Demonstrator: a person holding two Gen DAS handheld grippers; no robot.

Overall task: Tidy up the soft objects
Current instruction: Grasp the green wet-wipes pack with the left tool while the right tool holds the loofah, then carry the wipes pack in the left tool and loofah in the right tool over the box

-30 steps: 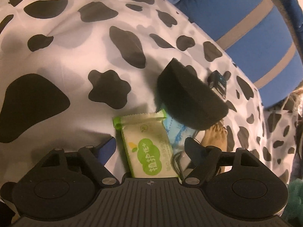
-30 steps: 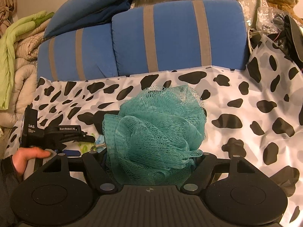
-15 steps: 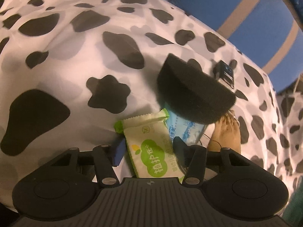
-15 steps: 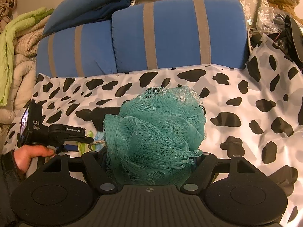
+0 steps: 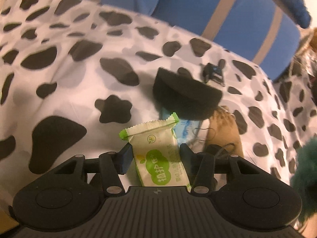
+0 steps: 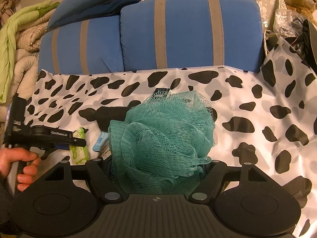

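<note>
While the green wipes packet sits pinched in the left gripper, whose jaws have just been closing, it hangs above the cow-print sheet. Beside it, the right gripper clamps the teal mesh pouf.

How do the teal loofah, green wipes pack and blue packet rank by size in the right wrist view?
Largest to smallest as they look:
1. teal loofah, though nearest the camera
2. green wipes pack
3. blue packet
</note>
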